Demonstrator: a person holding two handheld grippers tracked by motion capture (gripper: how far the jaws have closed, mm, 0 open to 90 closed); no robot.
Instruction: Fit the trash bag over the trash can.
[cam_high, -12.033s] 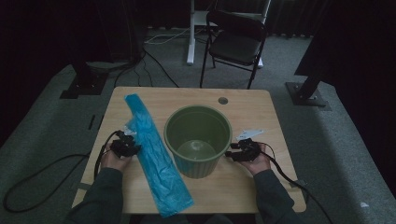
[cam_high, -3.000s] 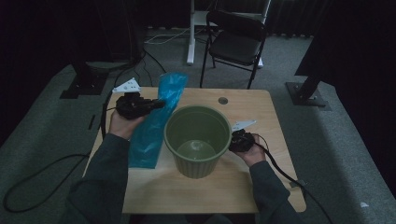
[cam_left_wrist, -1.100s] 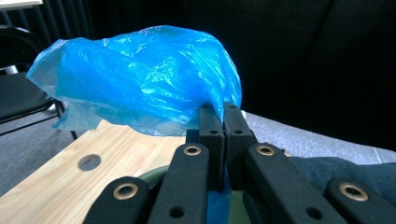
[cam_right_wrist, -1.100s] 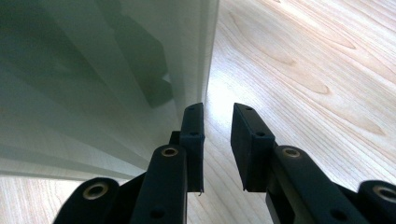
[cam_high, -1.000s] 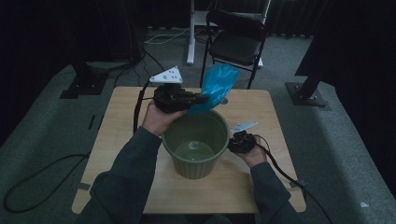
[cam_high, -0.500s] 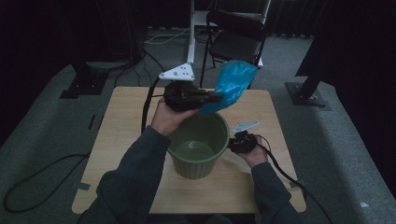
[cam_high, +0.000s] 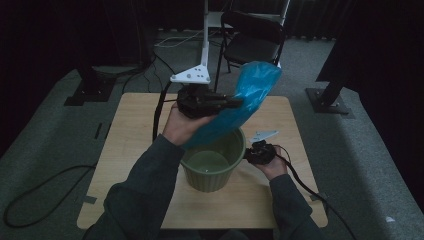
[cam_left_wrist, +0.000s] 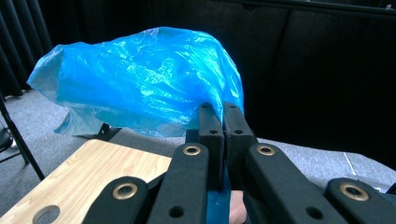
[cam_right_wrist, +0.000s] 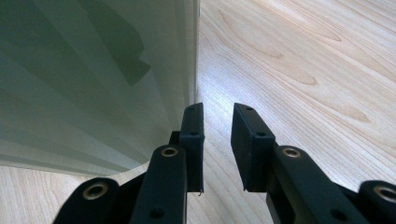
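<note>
fingers (cam_left_wrist: 212, 135) pinch blue bag (cam_left_wrist: 140, 79) (over bin (cam_high: 212, 167))

Black claws (cam_left_wrist: 223, 140), brass rivets, dark sleeves (cam_high: 145, 190)

A dim room with grey carpet (cam_high: 60, 135) and dark curtains (cam_left_wrist: 327, 70). Beyond the far edge of the wooden table (cam_high: 135, 125) stands a black folding chair (cam_high: 252, 42).

the high view looks forward and down from above the near edge of the bench (cam_high: 135, 150), well back. the left gripper view rides raised above the bench, facing level across a corner. the right gripper view sits low, close against the green bucket (cam_right_wrist: 93, 70), which the high view shares.
</note>
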